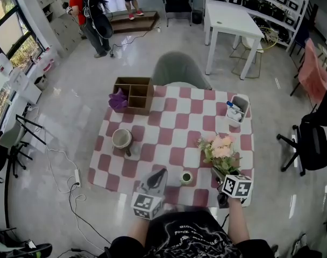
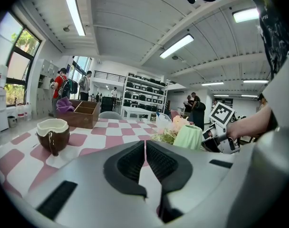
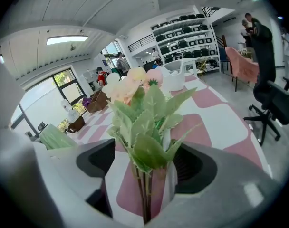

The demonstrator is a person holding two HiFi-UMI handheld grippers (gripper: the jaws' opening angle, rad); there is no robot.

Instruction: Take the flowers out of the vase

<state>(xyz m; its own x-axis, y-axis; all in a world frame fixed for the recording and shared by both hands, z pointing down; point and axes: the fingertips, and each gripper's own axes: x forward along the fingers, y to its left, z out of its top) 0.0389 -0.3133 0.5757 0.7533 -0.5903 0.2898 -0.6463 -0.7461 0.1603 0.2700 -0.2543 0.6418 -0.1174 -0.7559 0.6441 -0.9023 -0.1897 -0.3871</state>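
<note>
A bunch of pink flowers (image 1: 221, 150) with green leaves lies on the checkered tablecloth (image 1: 169, 138) near the right front. Its stems reach back between the jaws of my right gripper (image 1: 220, 177). In the right gripper view the stems and leaves (image 3: 143, 141) stand in the wide gap of the right gripper (image 3: 144, 177), with room on both sides; the jaws are open. The small green vase (image 1: 186, 177) stands upright between my grippers, seen also as the vase (image 2: 188, 137) and the vase (image 3: 53, 137). My left gripper (image 1: 157, 177) (image 2: 144, 147) is shut and holds nothing.
A wooden organiser box (image 1: 134, 94) with a purple cloth (image 1: 118, 100) sits at the table's far left. A brown-and-white cup (image 1: 122, 139) stands mid-left and a white basket (image 1: 237, 110) at the far right. A grey chair (image 1: 179, 71) stands behind the table, an office chair (image 1: 313, 138) to its right.
</note>
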